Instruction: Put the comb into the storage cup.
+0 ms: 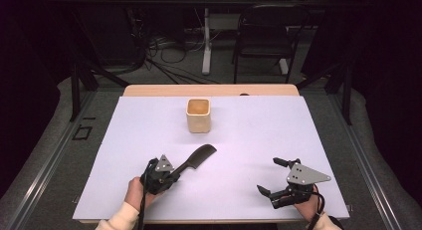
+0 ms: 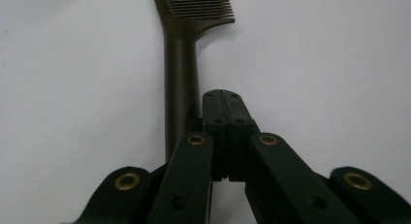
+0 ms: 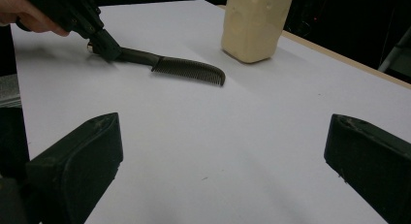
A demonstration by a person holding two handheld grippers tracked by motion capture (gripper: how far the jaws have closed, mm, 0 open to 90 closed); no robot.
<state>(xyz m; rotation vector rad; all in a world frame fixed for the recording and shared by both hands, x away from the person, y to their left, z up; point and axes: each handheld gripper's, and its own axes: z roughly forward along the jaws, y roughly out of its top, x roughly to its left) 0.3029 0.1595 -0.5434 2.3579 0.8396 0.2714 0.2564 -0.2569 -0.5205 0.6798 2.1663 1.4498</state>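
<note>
Comb point(image 1: 195, 159) lies flat on the white bench point(image 1: 259, 140), near the person's left side, handle toward the left hand, toothed head angled up-right toward the cup point(image 1: 198, 115). That lie suits a handle-end pickup with the teeth leading to the cup.

Left claw point(image 1: 174, 176) sits at the handle end. In the left gripper view its jaws are pressed fully together, and the handle point(image 2: 180, 88) runs alongside them on the left, not between them. So closed on nothing, touching or just beside the handle; I can't tell which. Looks like a nudge or a missed grasp rather than a hold.

Right claw point(image 1: 271, 177) rests well apart at bench right, jaws spread wide, holding nothing; it is idle, clear of the work.

Cup stands upright beyond the comb, mouth open, bare bench between them. Nothing blocks that path. Beyond the bench: chair point(image 1: 263, 36), floor cables point(image 1: 164, 56), all out of reach.
</note>
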